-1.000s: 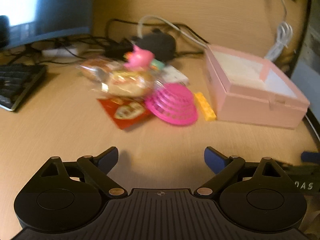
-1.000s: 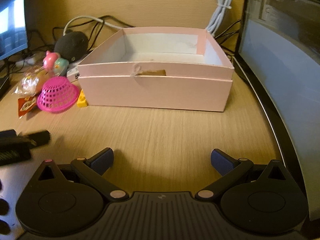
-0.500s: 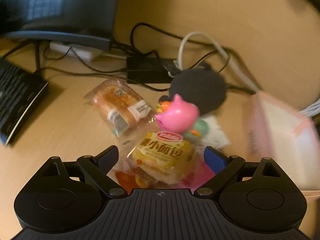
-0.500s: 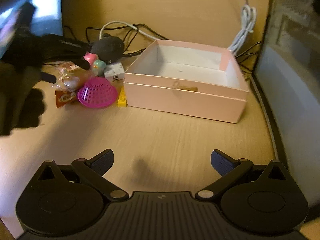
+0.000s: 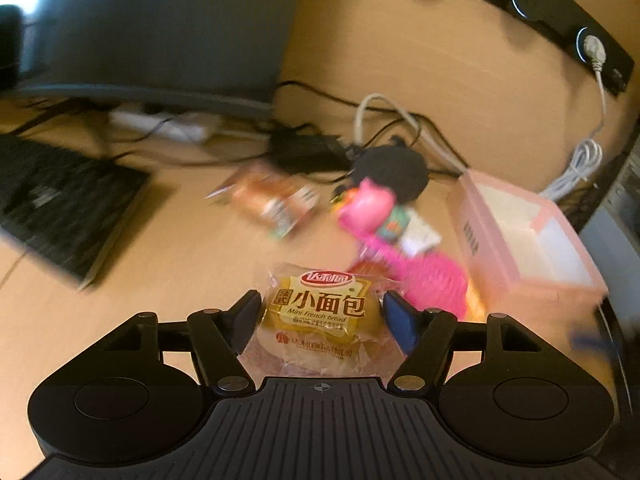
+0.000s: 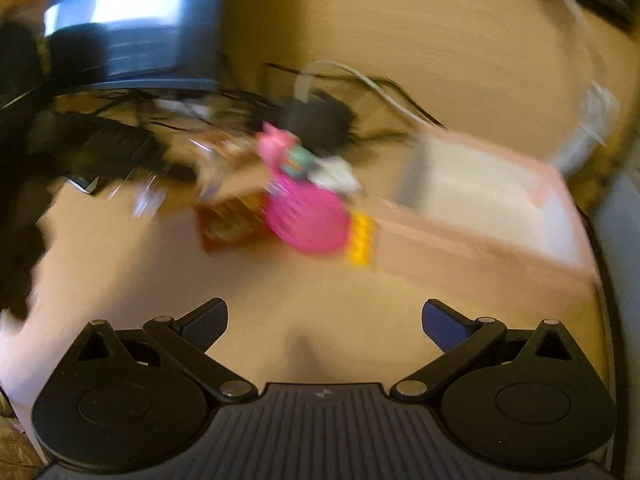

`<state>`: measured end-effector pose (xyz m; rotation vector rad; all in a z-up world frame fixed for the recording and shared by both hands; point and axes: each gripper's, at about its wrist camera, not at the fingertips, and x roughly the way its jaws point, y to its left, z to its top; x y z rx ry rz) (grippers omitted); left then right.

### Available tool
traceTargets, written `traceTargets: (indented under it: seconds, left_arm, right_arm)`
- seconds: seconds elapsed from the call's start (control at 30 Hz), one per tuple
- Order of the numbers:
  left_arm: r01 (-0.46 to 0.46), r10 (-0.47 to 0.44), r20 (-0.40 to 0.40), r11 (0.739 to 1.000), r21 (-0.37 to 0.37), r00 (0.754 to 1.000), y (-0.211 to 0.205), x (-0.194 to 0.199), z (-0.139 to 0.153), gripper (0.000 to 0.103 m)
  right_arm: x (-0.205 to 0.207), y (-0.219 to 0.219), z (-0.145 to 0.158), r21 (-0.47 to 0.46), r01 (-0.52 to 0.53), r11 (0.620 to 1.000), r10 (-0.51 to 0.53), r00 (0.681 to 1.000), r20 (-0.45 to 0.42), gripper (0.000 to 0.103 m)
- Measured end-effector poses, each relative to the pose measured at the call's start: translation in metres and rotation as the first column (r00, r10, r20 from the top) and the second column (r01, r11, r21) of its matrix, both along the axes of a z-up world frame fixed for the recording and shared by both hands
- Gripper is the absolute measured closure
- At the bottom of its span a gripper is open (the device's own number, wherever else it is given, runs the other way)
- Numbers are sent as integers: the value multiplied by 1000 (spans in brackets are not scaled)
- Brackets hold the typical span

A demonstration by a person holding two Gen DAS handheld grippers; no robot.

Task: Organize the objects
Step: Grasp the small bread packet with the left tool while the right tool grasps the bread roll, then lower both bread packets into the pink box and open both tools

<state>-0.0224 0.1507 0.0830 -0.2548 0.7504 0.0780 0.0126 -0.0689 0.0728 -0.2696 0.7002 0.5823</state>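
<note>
My left gripper (image 5: 320, 314) is shut on a yellow packet of mini French bread (image 5: 320, 312) and holds it above the desk. Beyond it lie a second bread packet (image 5: 276, 200), a pink pig toy (image 5: 366, 206), a pink basket (image 5: 432, 280) upside down and the open pink box (image 5: 520, 240) at the right. My right gripper (image 6: 325, 322) is open and empty over bare desk. In its blurred view the pink basket (image 6: 308, 216), a yellow brick (image 6: 360, 238), a red packet (image 6: 232, 220) and the pink box (image 6: 488, 200) lie ahead.
A keyboard (image 5: 60, 204) lies at the left under a monitor (image 5: 140, 28). Cables, a power strip (image 5: 168, 126) and a black round object (image 5: 390, 172) sit at the back by the wooden wall. A dark screen edge (image 6: 616, 240) borders the right.
My left gripper has closed on the yellow bread packet and lifted it off the pile. My right gripper has swung left and both views are blurred by motion.
</note>
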Motion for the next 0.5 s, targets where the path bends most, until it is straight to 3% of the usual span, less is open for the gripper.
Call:
traceTargets:
  seconds: [0.13, 0.23, 0.37, 0.5]
  left_arm:
    - [-93, 93, -64, 996, -1, 994, 17, -49, -4, 31]
    - [-175, 172, -72, 983, -47, 983, 29, -69, -7, 31]
    - [-227, 225, -28, 971, -75, 974, 38, -91, -3, 31]
    - [-227, 230, 18, 969, -96, 973, 43, -102, 1, 31]
  right_arm:
    - [35, 63, 13, 11, -133, 991, 132, 990, 54, 0]
    - [77, 128, 6, -55, -208, 977, 211, 975, 66, 0]
    - [125, 190, -14, -118, -175, 977, 178, 984, 21, 0]
    - [144, 227, -37, -218, -178, 960, 188, 982, 30, 0]
